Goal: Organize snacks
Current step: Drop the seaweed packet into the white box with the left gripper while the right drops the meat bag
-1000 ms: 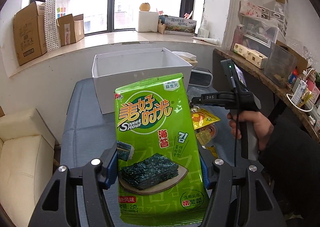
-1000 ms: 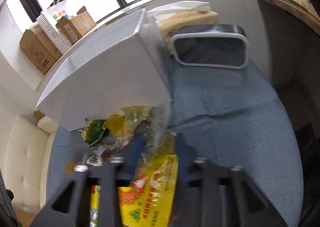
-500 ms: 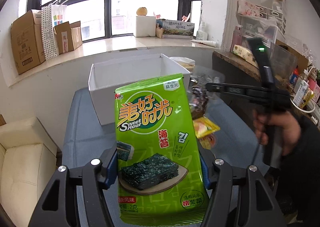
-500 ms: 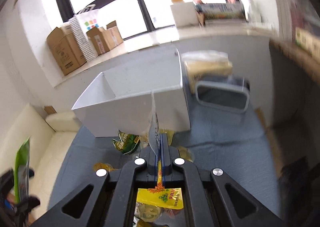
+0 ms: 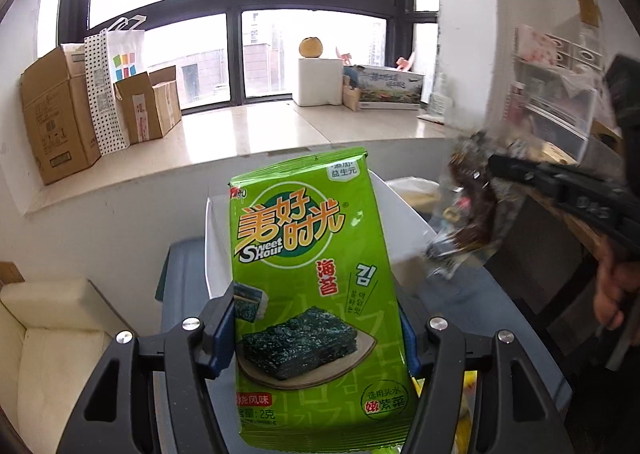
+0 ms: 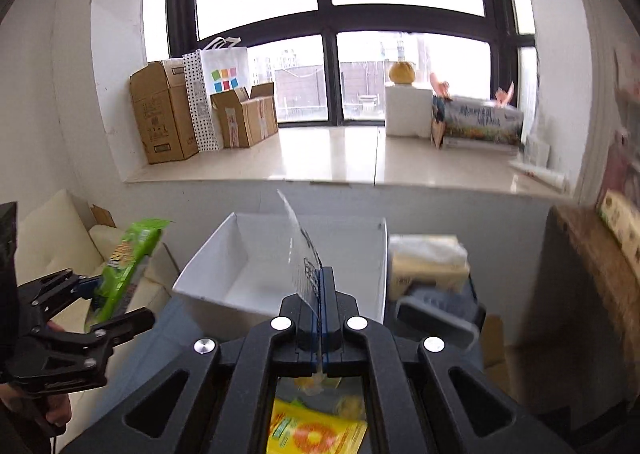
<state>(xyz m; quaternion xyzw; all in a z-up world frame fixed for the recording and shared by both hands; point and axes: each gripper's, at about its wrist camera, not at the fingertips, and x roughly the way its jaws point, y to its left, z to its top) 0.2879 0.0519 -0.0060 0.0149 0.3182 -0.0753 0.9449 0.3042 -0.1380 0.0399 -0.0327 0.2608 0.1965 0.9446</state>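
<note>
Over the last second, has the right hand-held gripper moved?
Yes. The right hand-held gripper rose from beside the white box to above it, holding a clear packet.

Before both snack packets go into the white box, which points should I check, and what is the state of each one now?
1. Left gripper holds the green seaweed packet by both side edges: ok.
2. Right gripper is shut on the clear-wrapped snack: ok, but only a thin edge is pinched.
3. White box is open on top: ok.
4. Free space inside the box: ok, bare floor shows in the right wrist view.
5. Either packet already over the opening: cannot tell.
6. Yellow packet below the right gripper is not yet picked: not ok.
</note>
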